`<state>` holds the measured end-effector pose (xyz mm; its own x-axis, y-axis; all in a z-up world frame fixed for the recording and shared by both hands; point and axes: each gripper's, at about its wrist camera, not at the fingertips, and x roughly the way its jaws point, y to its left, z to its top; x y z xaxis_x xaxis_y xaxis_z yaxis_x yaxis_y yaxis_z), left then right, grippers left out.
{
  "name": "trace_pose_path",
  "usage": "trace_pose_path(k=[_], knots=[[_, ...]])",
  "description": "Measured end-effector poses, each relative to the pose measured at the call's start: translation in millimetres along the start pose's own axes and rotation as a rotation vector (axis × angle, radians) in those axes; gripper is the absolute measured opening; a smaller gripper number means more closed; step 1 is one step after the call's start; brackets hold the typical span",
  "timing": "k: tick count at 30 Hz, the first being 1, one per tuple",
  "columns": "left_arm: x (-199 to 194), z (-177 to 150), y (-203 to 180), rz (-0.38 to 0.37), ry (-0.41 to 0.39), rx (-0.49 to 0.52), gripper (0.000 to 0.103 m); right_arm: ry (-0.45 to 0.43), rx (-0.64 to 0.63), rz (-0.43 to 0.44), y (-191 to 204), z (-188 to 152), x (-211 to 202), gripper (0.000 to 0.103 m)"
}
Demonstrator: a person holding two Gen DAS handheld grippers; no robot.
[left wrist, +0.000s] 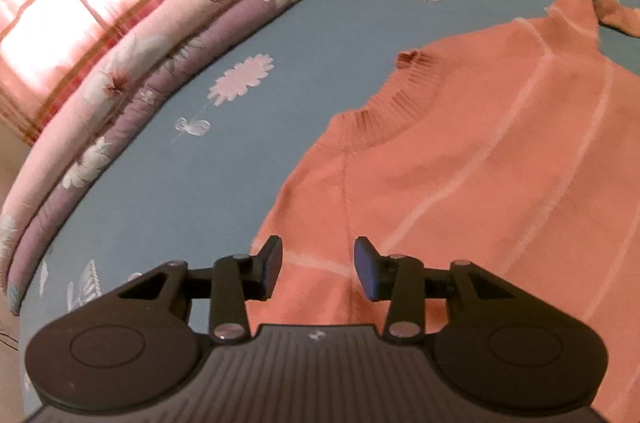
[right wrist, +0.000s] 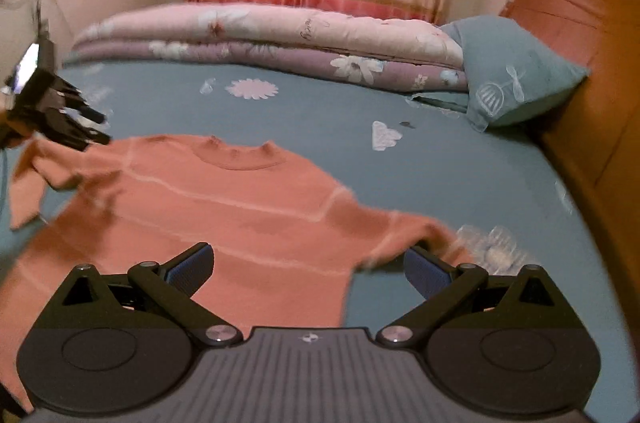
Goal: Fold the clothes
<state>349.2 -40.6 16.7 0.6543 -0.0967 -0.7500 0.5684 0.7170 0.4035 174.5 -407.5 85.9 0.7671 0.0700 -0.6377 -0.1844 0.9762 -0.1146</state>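
Both grippers, left gripper and right gripper, are hovering with jaws parted, gripping nothing; one salmon sweater is lying flat on the bed, collar at twelve o'clock.

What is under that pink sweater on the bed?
The pink sweater lies flat on a blue bedsheet printed with white flowers and clouds. Whatever part of the print sits beneath the sweater is covered, so it cannot be seen.
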Motion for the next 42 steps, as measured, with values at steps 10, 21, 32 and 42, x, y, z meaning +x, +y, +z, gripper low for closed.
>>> trace_pose_path(k=[10, 21, 32, 42], knots=[[17, 10, -22, -0.256, -0.038, -0.123, 0.04, 0.202, 0.086, 0.259, -28, 51, 146, 0.067], [74, -7, -60, -0.365, 0.018, -0.127, 0.051, 0.314, 0.112, 0.319, -41, -10, 230, 0.059], [43, -3, -47, -0.315, -0.116, -0.103, 0.064, 0.13, -0.135, 0.313, -7, 4, 205, 0.069], [81, 45, 1, -0.315, -0.087, -0.213, 0.042, 0.107, -0.324, 0.344, 12, 80, 239, 0.064]])
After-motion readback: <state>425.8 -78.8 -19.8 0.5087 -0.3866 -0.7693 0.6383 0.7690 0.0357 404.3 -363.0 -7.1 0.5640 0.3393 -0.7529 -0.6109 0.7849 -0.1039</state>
